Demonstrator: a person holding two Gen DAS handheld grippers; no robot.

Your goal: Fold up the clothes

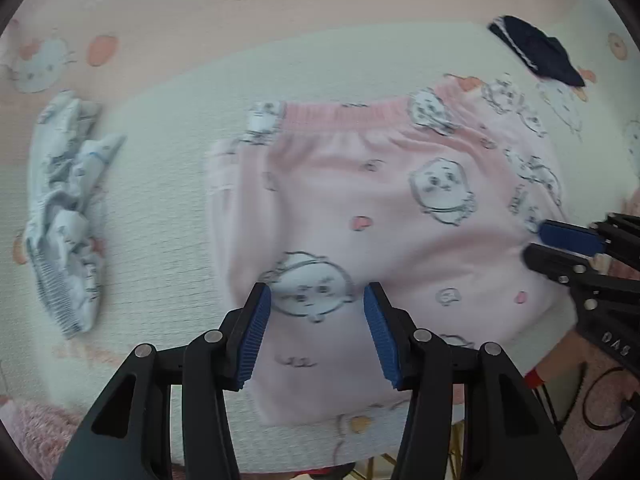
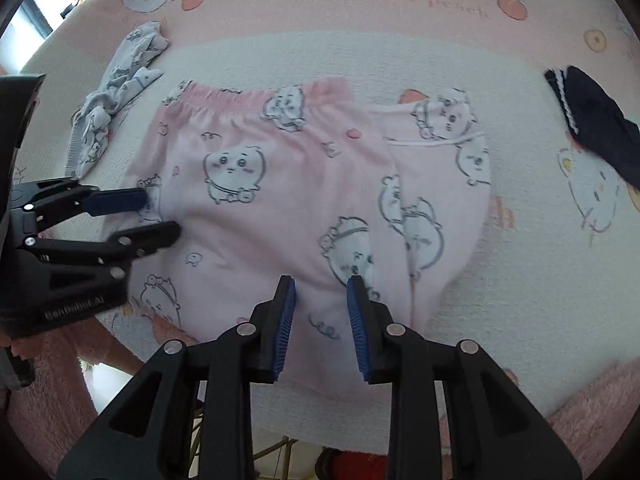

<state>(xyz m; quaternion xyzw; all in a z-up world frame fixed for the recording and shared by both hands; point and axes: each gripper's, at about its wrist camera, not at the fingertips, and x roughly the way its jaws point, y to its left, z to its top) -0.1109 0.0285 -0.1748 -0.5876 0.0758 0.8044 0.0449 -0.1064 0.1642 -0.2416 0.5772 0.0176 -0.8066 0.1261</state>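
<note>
Pink trousers (image 1: 360,208) with cartoon faces lie folded on the white table cover, waistband at the far side; they also show in the right wrist view (image 2: 280,208). My left gripper (image 1: 316,304) is open and empty, hovering over the garment's near part. It appears in the right wrist view (image 2: 158,216) at the garment's left edge. My right gripper (image 2: 320,294) is open and empty over the near edge. It appears in the left wrist view (image 1: 534,236) at the garment's right side.
A crumpled white printed garment (image 1: 68,208) lies to the left, also in the right wrist view (image 2: 116,92). A dark navy garment (image 1: 536,50) lies at the far right, also in the right wrist view (image 2: 596,124). A pink fuzzy rug (image 2: 592,408) lies below the table's near edge.
</note>
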